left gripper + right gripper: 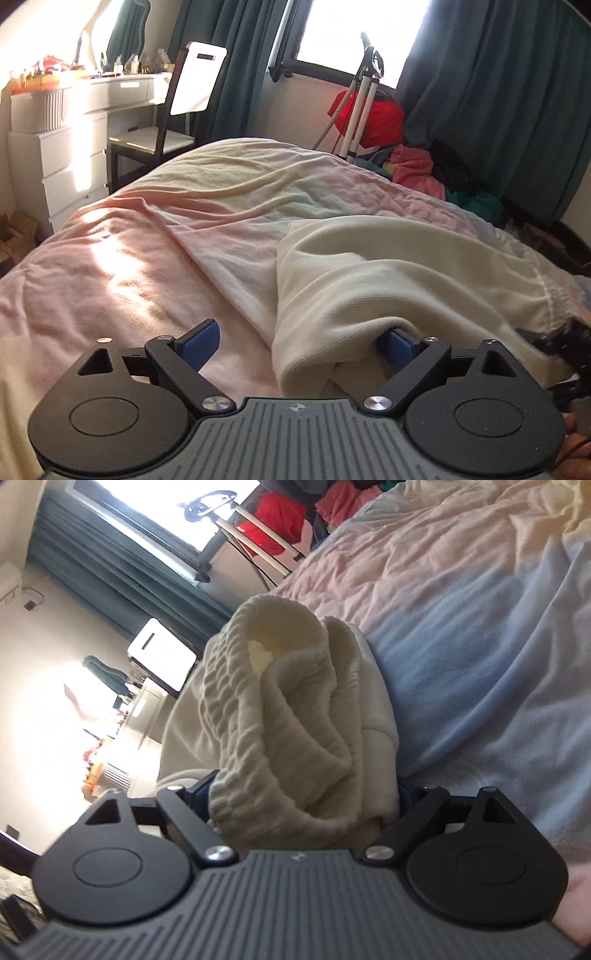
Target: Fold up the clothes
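Left gripper (299, 347) spread wide, cream garment (388, 266) draped over its right finger only. Right gripper (306, 801) pinching the ribbed waistband (280, 709), bunched w/ slack, near right on the bed (129, 266). Best bet: left should close on the hem first, then pull taut.

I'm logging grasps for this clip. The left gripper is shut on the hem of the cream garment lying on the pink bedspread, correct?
Not quite. In the left wrist view the left gripper is open: its fingers stand wide apart, and the cream garment only drapes over the right finger. The rest holds: the garment lies on the pink bedspread.
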`<state>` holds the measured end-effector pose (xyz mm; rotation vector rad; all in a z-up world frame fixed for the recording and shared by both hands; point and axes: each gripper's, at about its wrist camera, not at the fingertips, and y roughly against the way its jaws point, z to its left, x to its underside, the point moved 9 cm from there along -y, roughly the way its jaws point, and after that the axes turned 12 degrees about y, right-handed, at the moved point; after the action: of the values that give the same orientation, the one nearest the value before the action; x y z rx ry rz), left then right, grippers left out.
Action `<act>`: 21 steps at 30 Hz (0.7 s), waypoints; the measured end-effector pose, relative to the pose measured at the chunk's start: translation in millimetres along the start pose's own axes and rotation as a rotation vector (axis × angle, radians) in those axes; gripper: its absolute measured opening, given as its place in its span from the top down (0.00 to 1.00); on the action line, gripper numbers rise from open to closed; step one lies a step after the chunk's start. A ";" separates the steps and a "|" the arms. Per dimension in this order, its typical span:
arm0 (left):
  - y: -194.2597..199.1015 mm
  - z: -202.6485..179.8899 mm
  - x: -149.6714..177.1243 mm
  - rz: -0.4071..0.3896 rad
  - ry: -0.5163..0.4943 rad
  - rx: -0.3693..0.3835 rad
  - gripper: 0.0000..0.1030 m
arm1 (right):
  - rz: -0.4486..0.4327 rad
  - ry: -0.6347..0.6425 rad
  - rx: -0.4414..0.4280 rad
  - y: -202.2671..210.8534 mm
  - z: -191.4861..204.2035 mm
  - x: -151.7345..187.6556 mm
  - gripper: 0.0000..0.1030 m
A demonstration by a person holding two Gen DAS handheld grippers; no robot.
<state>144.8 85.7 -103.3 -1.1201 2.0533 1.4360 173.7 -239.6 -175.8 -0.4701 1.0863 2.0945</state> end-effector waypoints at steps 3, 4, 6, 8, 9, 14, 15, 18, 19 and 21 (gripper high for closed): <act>2.3 0.3 -5.1 0.004 0.062 0.056 0.10 | 0.026 0.068 0.053 -0.9 5.6 5.5 0.14; 3.1 0.4 -6.9 0.005 0.083 0.075 0.06 | 0.017 0.079 0.059 1.4 7.7 3.7 0.20; 4.8 0.6 -10.5 0.008 0.125 0.113 0.02 | -0.012 0.086 0.063 7.2 11.3 -1.8 0.31; 6.7 0.8 -14.3 0.010 0.166 0.150 0.01 | -0.042 0.093 0.068 13.2 15.0 -7.3 0.43; 7.7 0.9 -16.2 0.011 0.187 0.169 0.01 | -0.056 0.097 0.070 16.2 16.8 -10.1 0.45; -14.2 11.8 -14.0 0.103 0.341 0.223 0.01 | -0.130 0.114 0.082 31.5 26.0 -23.8 0.56; -25.4 15.5 -8.9 0.151 0.385 0.230 0.03 | -0.144 0.118 0.085 34.6 27.8 -26.6 0.56; -48.7 21.6 2.6 0.250 0.479 0.255 0.04 | -0.187 0.132 0.075 39.7 34.2 -34.8 0.58; -50.3 21.0 4.1 0.255 0.486 0.268 0.04 | -0.198 0.143 0.070 39.7 36.9 -37.2 0.58; -52.3 21.2 6.7 0.257 0.484 0.273 0.06 | -0.217 0.167 0.061 40.2 42.0 -41.2 0.58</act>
<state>179.4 94.4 -147.5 -1.2062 2.7165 1.0046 172.1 -238.7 -104.5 -0.7106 1.1358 1.8535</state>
